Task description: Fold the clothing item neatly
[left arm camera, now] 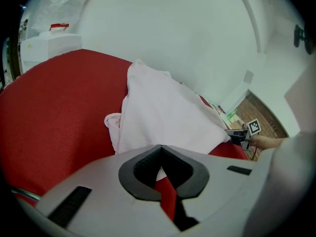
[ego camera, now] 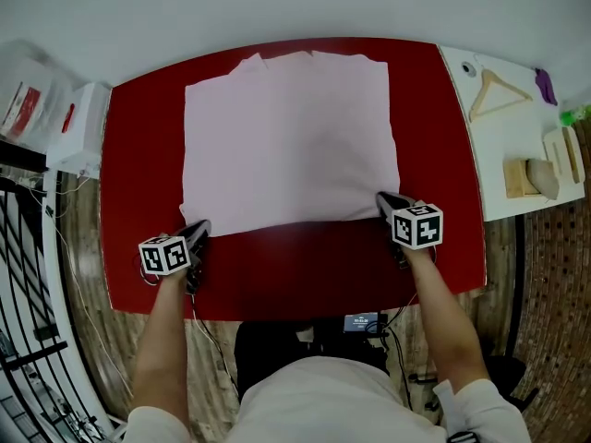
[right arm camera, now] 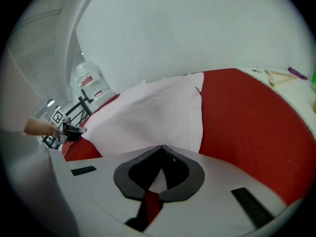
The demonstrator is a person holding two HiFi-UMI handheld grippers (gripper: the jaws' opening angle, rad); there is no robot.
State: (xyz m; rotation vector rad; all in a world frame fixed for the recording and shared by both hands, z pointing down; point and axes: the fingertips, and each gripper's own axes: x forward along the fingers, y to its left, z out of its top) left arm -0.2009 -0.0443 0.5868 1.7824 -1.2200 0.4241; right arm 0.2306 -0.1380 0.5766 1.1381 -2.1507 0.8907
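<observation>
Pink garment (ego camera: 291, 137) lies flat on the red table (ego camera: 138, 155). Your left gripper (ego camera: 199, 229) and right gripper (ego camera: 383, 199) are each clamped on a near hem corner. Likely light, limp cloth that sags between grips, so hold the corners and lift evenly.

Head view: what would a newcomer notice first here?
A pale pink garment lies spread flat across the middle of a red table. The left tool and the right tool are each shut on a near corner of it, one at either end of the near hem. A wooden hanger lies on the white shelf at the right.
</observation>
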